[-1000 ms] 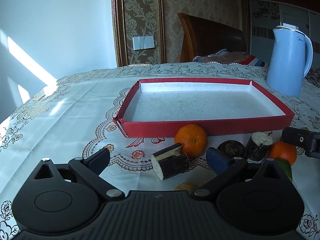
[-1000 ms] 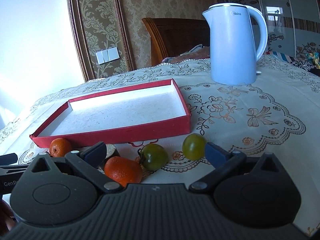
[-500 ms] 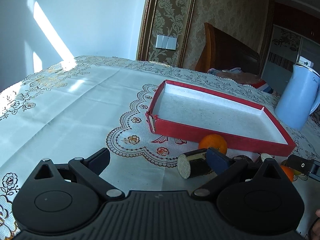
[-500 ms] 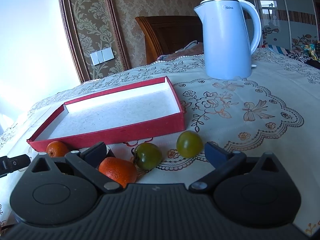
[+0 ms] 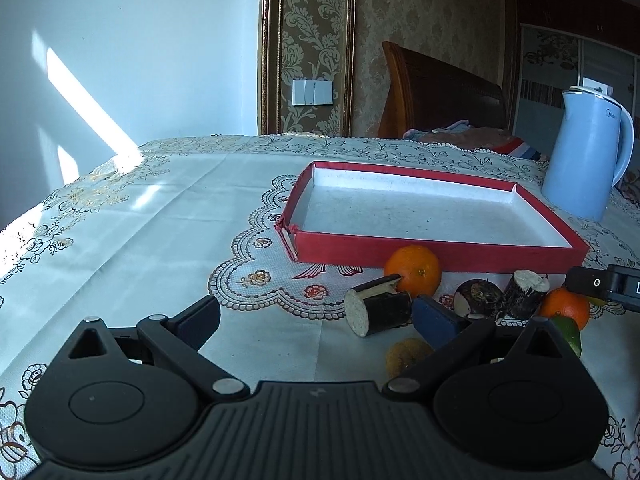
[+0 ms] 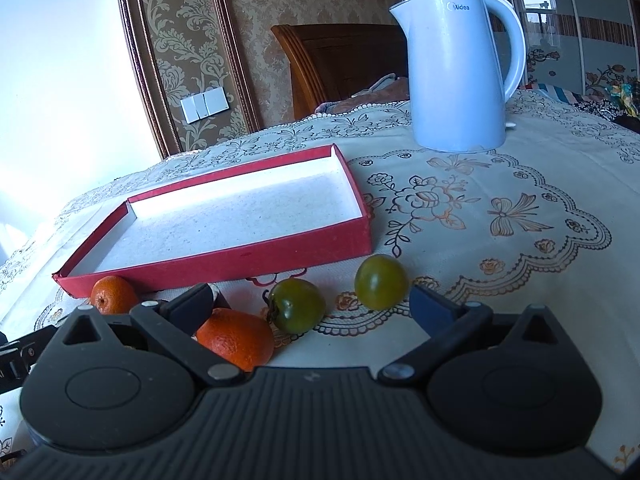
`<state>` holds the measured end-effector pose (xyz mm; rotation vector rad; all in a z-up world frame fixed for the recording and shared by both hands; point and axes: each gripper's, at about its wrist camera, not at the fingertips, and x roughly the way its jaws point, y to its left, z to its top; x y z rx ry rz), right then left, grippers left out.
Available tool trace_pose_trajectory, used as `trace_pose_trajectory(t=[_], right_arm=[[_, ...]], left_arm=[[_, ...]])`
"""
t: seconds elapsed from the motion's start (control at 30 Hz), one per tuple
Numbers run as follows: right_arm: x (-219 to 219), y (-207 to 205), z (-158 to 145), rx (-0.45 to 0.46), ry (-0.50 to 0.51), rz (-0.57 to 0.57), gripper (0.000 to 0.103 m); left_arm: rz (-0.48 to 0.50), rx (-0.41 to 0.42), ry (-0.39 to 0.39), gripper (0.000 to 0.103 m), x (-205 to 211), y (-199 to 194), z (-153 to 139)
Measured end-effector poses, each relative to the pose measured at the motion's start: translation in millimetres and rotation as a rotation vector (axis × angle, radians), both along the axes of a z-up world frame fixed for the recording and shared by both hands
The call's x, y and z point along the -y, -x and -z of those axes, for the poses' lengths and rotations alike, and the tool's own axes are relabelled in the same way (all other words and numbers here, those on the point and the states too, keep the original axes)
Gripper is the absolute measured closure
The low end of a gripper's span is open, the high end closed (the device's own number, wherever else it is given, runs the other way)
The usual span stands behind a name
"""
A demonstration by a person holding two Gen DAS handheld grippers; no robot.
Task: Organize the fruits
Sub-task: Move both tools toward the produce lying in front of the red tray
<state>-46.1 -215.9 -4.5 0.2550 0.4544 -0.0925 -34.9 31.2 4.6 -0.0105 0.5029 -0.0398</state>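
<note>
Right wrist view shows the right gripper (image 6: 308,300) with jaws wide and empty, low over an orange (image 6: 236,338) and two green fruits (image 6: 298,304) lying on the worktop just in front of the empty red tray (image 6: 224,260). The left gripper (image 5: 316,314), equally wide and empty, faces cut dark stalk pieces (image 5: 378,310) beside another orange (image 5: 412,270). Round fruits crowd together, so a closing finger could nudge one and send it rolling, and the shallow tray wall may catch a low carry.

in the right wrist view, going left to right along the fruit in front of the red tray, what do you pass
small orange → bigger orange → dark green fruit with a stem → yellow-green round fruit. All lie on the tablecloth, outside the red tray.
</note>
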Motion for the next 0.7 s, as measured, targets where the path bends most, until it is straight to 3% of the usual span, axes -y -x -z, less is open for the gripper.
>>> trace_pose_trajectory(t=[0.57, 0.7], right_arm=[[-0.6, -0.9, 0.8, -0.004, 0.0, -0.006, 0.0], [2.7, 7.5, -2.2, -0.004, -0.003, -0.064, 0.0]], left_arm=[[0.017, 0.02, -0.047, 0.0, 6.7, 5.2, 1.6], [0.016, 0.011, -0.045, 0.0, 5.6, 3.9, 1.8]])
